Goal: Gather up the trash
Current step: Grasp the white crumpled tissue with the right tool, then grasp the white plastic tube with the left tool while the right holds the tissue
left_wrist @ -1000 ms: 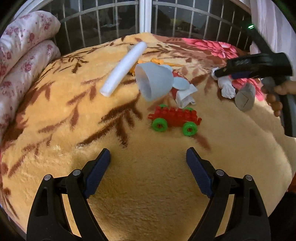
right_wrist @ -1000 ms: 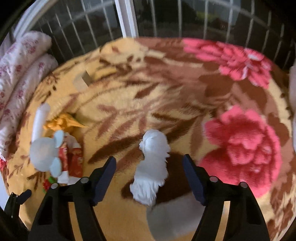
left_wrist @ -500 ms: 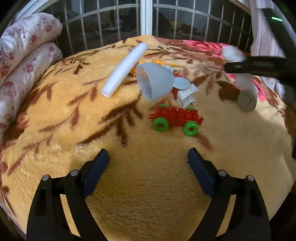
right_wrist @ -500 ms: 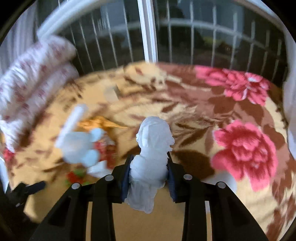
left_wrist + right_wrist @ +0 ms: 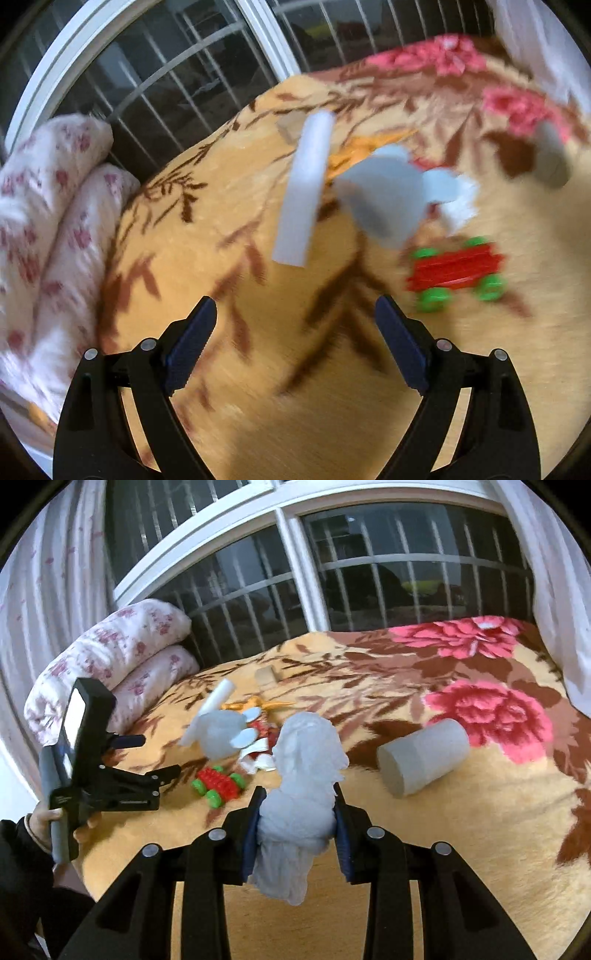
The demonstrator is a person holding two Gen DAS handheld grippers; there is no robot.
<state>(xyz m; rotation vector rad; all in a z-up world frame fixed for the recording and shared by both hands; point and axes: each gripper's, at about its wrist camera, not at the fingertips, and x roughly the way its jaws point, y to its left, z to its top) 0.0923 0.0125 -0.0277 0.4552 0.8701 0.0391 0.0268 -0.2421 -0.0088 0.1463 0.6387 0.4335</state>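
Between the right gripper's (image 5: 298,829) jaws, clamped tight, sits a crumpled white tissue wad (image 5: 303,775), lifted clear of the bed's floral blanket (image 5: 480,812). Left gripper (image 5: 295,332) hangs with jaws apart, empty; ahead of them lies a white paper roll (image 5: 304,192). Next, I'd judge: bin the wad.

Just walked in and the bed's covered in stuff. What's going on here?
A person is clearing trash off the floral blanket with two handheld grippers. The right gripper is shut on a crumpled white tissue. The left gripper is open and empty, facing a white paper roll and a red toy car.
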